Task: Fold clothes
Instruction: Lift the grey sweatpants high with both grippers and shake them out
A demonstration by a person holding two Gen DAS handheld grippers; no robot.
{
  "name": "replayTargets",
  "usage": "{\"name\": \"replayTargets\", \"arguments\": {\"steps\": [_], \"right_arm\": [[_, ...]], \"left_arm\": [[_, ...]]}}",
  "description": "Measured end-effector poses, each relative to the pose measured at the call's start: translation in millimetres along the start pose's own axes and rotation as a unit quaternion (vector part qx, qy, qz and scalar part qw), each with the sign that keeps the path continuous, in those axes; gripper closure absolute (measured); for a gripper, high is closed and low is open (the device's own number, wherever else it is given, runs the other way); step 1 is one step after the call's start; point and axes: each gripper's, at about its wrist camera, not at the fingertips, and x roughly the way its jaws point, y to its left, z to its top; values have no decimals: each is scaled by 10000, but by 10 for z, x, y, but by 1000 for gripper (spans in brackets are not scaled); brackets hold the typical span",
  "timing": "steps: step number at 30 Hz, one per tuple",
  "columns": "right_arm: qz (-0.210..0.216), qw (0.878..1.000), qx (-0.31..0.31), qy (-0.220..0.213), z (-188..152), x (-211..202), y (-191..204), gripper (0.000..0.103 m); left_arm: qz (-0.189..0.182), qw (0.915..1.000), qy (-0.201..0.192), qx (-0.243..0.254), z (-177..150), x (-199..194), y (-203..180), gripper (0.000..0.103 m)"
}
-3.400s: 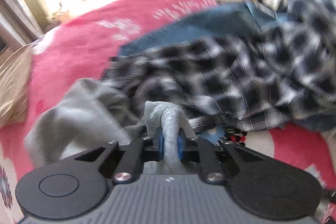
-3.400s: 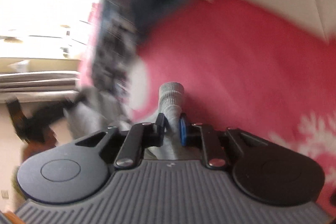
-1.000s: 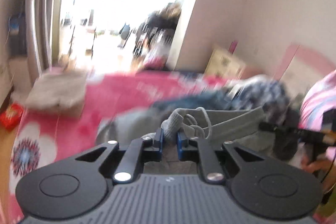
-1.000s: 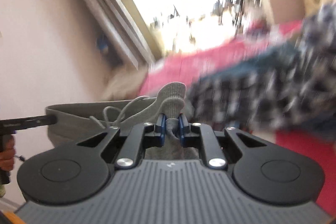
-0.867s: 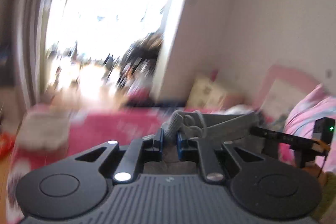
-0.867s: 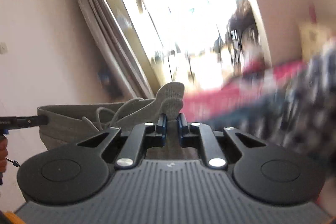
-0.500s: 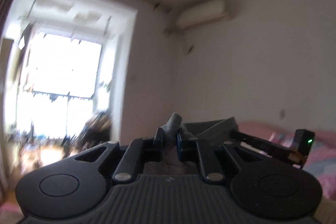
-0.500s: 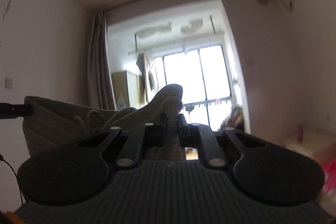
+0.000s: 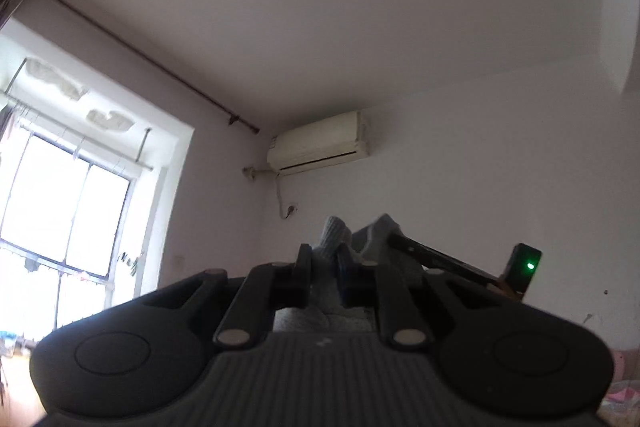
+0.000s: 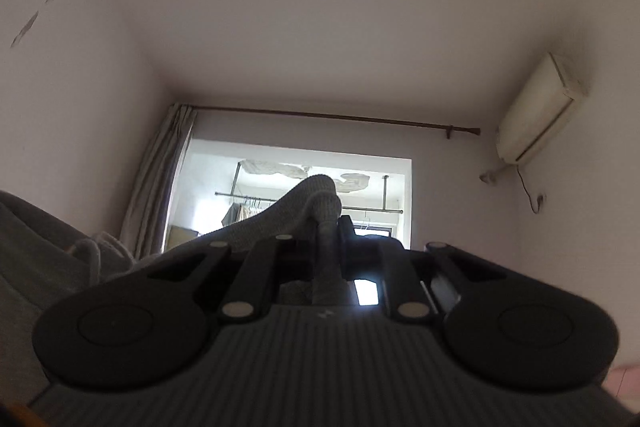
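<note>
You had both grippers tilted up toward the ceiling, each clamped on the ribbed waistband of the grey sweatpants [image 10: 304, 199]. The left gripper [image 9: 322, 261] pinched a bunched end of that band, and the right gripper [image 10: 328, 247] pinched another, with the waistband and its drawcord [image 10: 94, 255] trailing off to its left. The garment was up in the air between your hands; the rest of it was out of view. It looked soft, limp and light, likely to sag and swing from wherever it was pinched. The thick elastic band seemed the surest hold, as thin cloth below would probably slip.
</note>
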Motion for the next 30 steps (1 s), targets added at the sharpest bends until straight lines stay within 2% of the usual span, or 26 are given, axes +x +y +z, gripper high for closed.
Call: {"name": "replayTargets", "arguments": {"steps": [5,8,10,12,14,18,20,21,23,24,27,30], "right_arm": [[314,9989,101,346,-717,379,210,94],[625,9951,443,622,-1373,561,424,94],[818,9910,640,848,-1876,648,693,94],[1019,9852,834,1099,-2387,699,1023,94],[1317,9751,942,1514,-2893,778,1573,94],[1901,9467,1150,2330,-3905,935,2673,94],[2186,9285,1250,2729,-4411,1014,3223,94],[2326,9184,1298,2926,-4664,1054,3499,94],[2600,8964,1390,3311,-5167,1132,4047,94],[2718,8899,1348,3408,-5255,1148,4247,94],[3066,8688,1219,3693,-5521,1194,4848,94],[3406,8454,1087,3968,-5788,1240,5448,94]], "left_arm": [[436,9981,336,-288,-476,-21,141,90],[997,9908,677,-621,-977,-226,386,90],[1393,9811,890,-1003,-1360,-460,628,90],[1914,9673,1106,-1247,-1764,-746,853,91],[2415,9520,1297,-1363,-2128,-1073,1028,91],[3395,9081,1843,-1614,-2864,-1848,1469,91],[3803,8823,2102,-1810,-3209,-2248,1719,91],[4027,8646,2253,-1990,-3419,-2469,1887,91],[4349,8357,2488,-2248,-3717,-2903,2238,91],[4550,8166,2630,-2389,-3856,-3254,2461,91],[4926,7713,2705,-2988,-4089,-4130,2959,91],[5192,7396,2652,-3362,-3961,-4641,3292,91]]}}
